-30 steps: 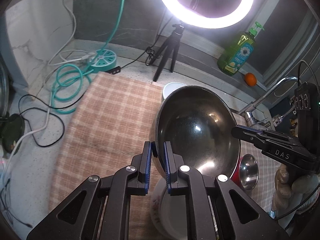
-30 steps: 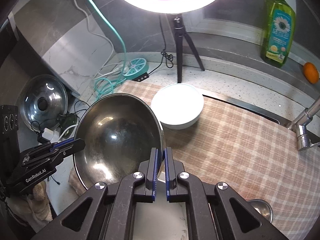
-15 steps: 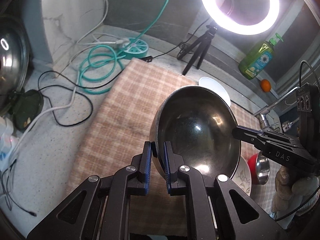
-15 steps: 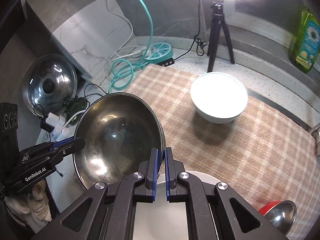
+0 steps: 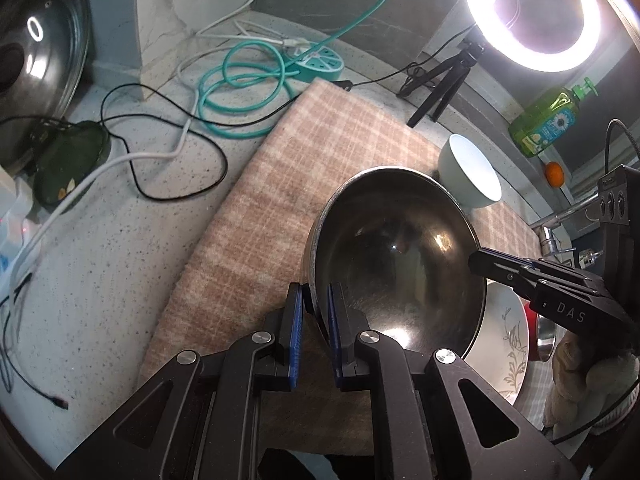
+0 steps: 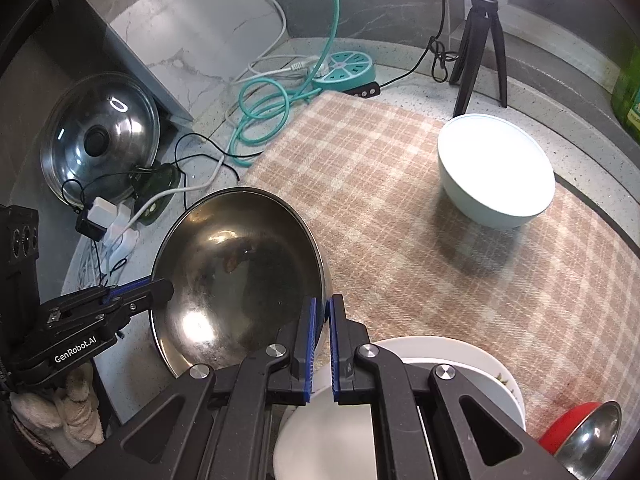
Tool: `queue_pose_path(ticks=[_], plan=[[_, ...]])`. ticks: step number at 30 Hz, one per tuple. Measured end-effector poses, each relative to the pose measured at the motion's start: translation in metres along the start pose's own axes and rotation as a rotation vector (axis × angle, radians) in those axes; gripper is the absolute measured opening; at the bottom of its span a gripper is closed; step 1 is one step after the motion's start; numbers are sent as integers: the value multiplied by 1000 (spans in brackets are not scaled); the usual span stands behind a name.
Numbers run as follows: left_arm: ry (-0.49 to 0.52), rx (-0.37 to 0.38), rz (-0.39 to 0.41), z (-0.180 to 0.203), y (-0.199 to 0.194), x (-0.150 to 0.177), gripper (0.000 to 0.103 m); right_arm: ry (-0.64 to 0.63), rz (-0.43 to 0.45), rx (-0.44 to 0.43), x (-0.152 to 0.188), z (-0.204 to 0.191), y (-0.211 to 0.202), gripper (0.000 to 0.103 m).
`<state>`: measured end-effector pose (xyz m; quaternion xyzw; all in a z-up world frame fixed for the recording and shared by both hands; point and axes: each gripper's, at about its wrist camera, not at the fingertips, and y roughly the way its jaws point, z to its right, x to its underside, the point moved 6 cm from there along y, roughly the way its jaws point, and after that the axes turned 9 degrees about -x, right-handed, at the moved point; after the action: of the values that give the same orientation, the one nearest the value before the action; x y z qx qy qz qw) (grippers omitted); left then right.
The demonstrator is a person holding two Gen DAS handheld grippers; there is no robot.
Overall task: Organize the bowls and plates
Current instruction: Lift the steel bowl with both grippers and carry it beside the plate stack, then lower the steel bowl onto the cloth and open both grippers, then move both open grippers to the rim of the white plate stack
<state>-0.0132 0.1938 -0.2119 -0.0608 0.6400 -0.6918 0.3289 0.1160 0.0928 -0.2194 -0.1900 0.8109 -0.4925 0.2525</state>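
Both grippers clamp one steel bowl (image 5: 394,256) by opposite rim edges: left gripper (image 5: 315,312), right gripper (image 6: 322,328). Bowl tilted above checked cloth (image 6: 400,208); pale bowl (image 6: 496,168) well apart.

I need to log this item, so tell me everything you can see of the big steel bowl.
The steel bowl is large, round and deep, of shiny metal that looks scuffed, and empty. It is tilted, held above the checked cloth and the counter's edge. The left gripper and the right gripper each clamp its thin rim on opposite sides. Its far edge overlaps a patterned white plate.
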Motion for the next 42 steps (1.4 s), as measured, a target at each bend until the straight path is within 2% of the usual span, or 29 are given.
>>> queue_pose_path(ticks=[15,28,36,42], plan=[[-30,-10,-34,-16,11,12,10,-4,-54,-4,8,-4,24,6],[-44,-15,-42,-21,12,15,10,-29,-64,-17,6,-12,25,9],[-70,-35,3,-29,-5,13,10,-48,-19,-24,6,-16,5,10],[-109,6,59,-22,-28,11,10,-60,53,-30,7,-14,-30,17]])
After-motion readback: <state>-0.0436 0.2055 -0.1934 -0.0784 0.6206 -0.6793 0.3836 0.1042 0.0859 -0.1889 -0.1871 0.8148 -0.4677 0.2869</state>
